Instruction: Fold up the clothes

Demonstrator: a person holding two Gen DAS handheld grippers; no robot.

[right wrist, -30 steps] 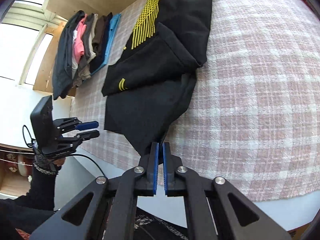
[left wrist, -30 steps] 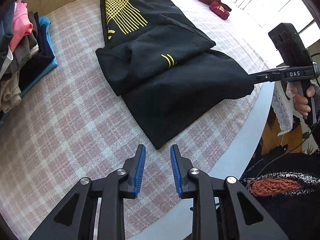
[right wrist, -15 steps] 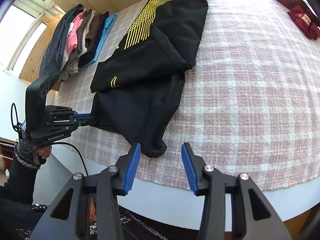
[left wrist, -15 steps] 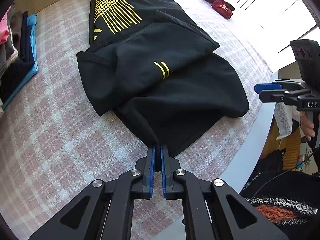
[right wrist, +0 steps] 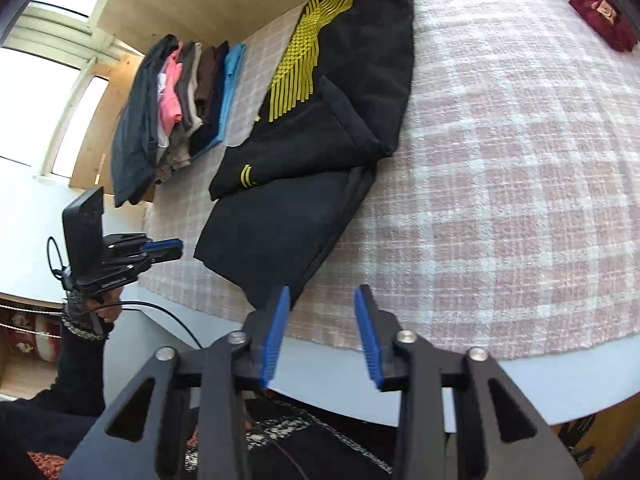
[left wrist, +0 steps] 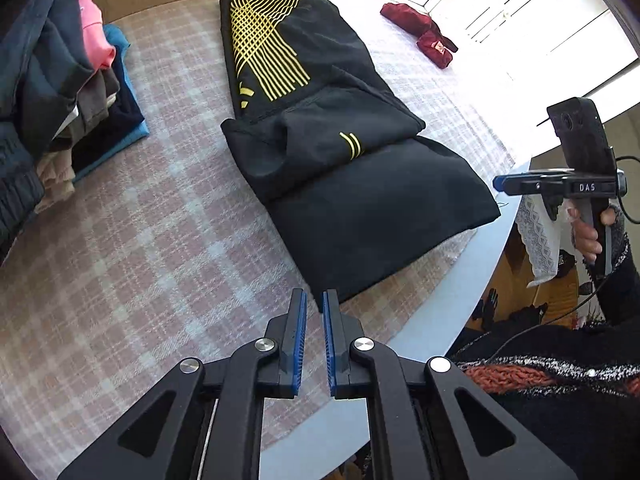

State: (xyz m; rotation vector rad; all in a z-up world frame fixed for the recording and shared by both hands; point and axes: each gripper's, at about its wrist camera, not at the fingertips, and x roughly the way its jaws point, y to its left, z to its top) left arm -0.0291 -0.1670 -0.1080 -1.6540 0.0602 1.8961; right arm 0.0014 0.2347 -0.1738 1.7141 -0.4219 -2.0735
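Now black garment (left wrist: 352,184) is laid part-folded on checked tablecloth (left wrist: 120,248), its near corners just ahead of both grippers; left gripper (left wrist: 315,308) is narrowly parted, nothing gripped; right gripper (right wrist: 322,300) is spread wide, empty.

Black garment (left wrist: 360,200) before parted jaws

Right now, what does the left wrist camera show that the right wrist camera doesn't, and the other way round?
Only the left wrist view shows the right hand-held gripper from outside, off the table's near edge, plus white lace cloth below it. Only the right wrist view shows the left hand-held gripper from outside. Both show the black garment with yellow stripes, the stack of folded clothes, the dark red cloth and the pink plaid tablecloth.
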